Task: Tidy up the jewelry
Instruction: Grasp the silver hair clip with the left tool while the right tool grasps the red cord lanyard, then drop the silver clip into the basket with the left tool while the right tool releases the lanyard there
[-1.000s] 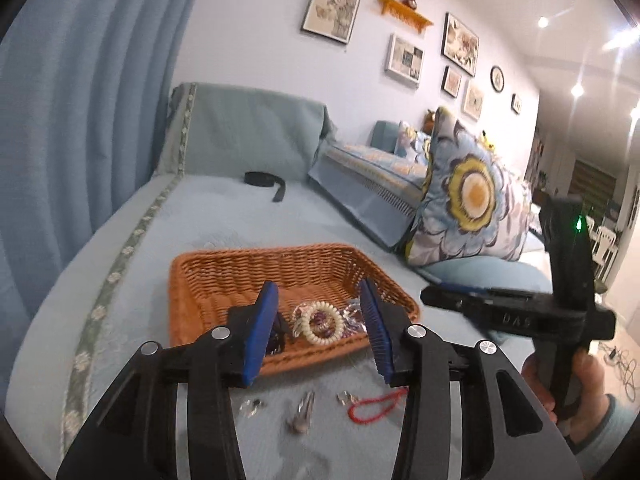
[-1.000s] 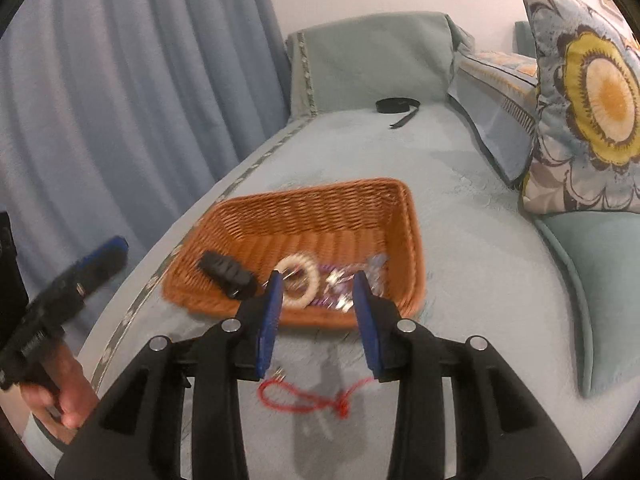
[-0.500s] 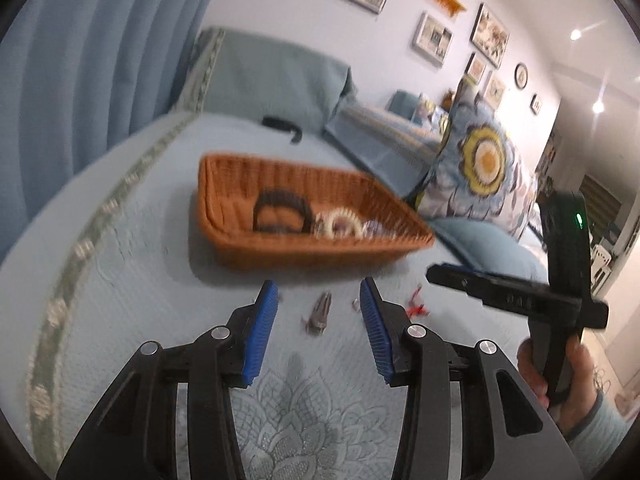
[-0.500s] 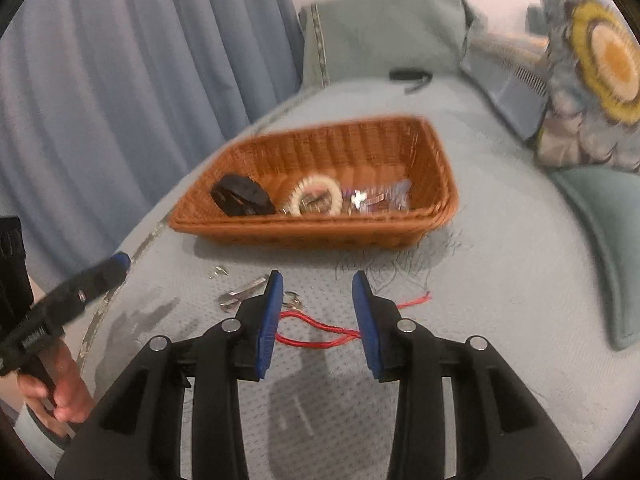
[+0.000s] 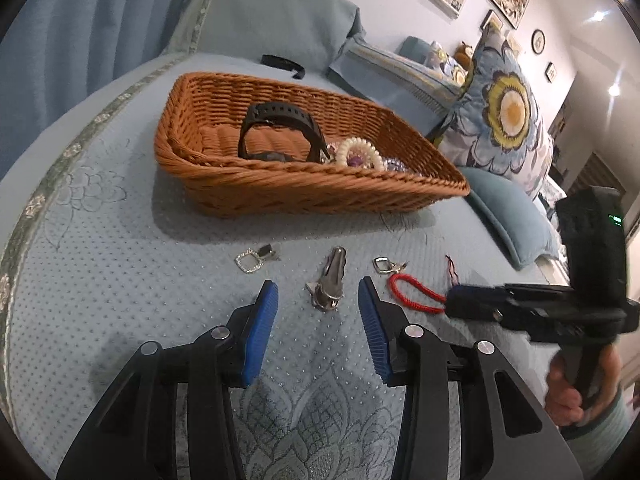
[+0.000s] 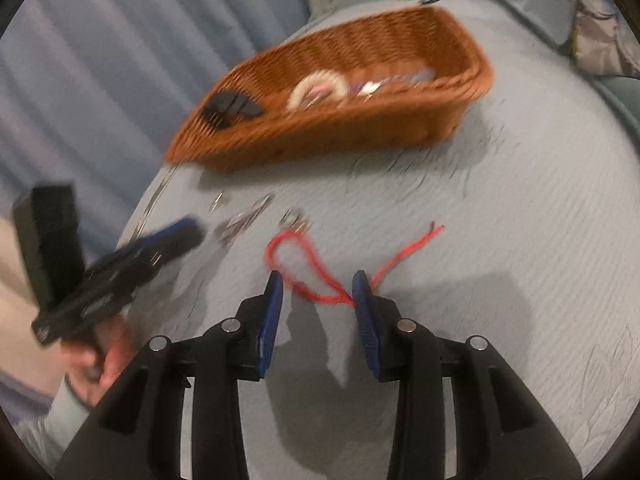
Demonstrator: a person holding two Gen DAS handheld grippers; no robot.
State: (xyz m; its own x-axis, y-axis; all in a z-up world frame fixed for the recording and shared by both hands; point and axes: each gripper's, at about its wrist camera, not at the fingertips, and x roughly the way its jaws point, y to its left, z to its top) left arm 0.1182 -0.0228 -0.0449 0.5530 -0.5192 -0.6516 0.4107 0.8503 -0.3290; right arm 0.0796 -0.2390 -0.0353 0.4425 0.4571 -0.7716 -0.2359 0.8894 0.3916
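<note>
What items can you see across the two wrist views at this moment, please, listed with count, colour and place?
Wicker basket: one, orange-brown, on the bedspread.
Watch: one, black, inside the basket.
Bead bracelet: one, cream, in the basket beside the watch.
Square charm: one, silver, on the bedspread before the basket.
Hair clip: one, silver, ahead of the left tongs.
Red cord: one, on the bedspread, looped between the right tongs' fingers.
Small clasp: one, silver, at the cord's far end.
Floral pillow: one, blue and yellow, beyond the basket.
Black strap: one, farther up the bedspread.
Left tongs: blue pads, open.
Right tongs: blue pads, open.
</note>
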